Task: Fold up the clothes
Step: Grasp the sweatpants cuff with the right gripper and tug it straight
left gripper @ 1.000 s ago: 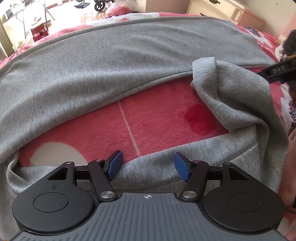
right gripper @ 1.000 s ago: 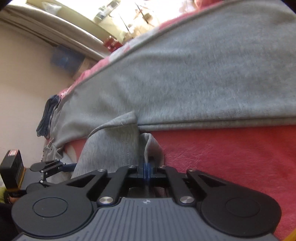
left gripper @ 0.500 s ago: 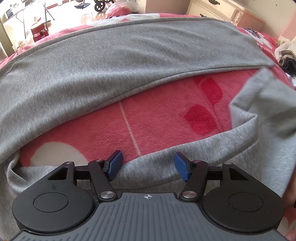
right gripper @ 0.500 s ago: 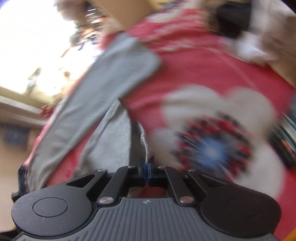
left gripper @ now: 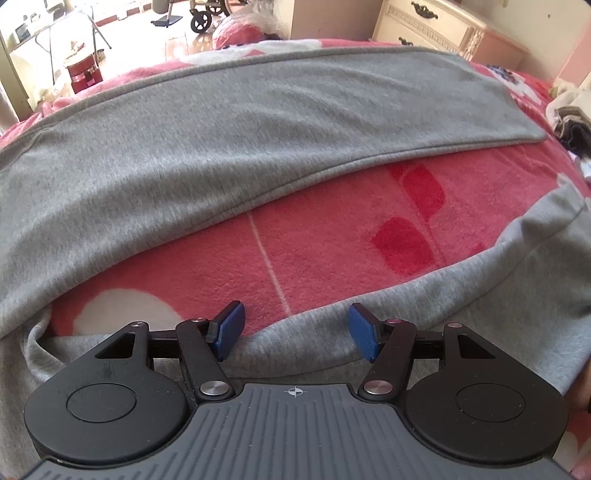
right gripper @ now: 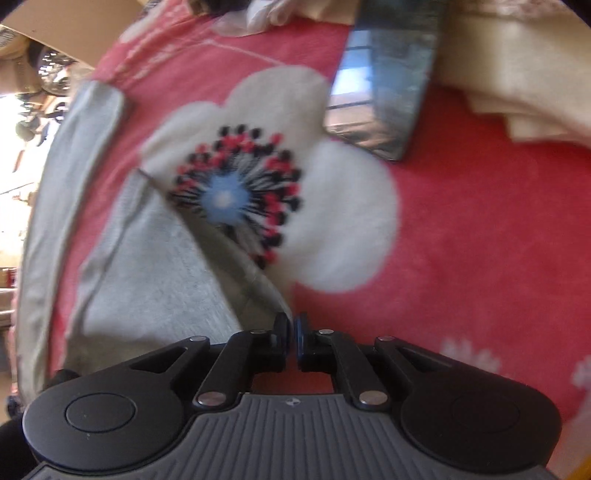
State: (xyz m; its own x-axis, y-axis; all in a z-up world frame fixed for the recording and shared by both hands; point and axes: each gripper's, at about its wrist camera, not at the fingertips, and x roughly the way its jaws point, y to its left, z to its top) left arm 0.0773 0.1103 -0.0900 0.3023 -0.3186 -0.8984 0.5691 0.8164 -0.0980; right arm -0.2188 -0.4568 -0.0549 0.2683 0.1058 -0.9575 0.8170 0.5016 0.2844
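A pair of grey trousers lies on a red flowered blanket (left gripper: 332, 251). The far leg (left gripper: 258, 122) stretches flat across the bed. The near leg (left gripper: 498, 288) runs along the front edge and off to the right. My left gripper (left gripper: 295, 328) is open just above the near leg's upper edge, with nothing between its blue pads. In the blurred right wrist view, my right gripper (right gripper: 291, 330) is shut on the hem corner of the near leg (right gripper: 159, 273), with only a thin slit between the pads. The far leg (right gripper: 74, 155) lies at the left.
A dark shiny box (right gripper: 384, 85) and folded cream cloth (right gripper: 517, 74) lie on the blanket (right gripper: 480, 240) ahead of the right gripper. A heap of clothes (left gripper: 569, 118) sits at the bed's right edge. A cream dresser (left gripper: 424, 22) and a red drum (left gripper: 83, 72) stand beyond the bed.
My right gripper has pulled the near leg's folded-over end out to the right, so the leg now lies stretched out. Its view swung from the trousers towards the flower pattern. The left gripper stayed still.
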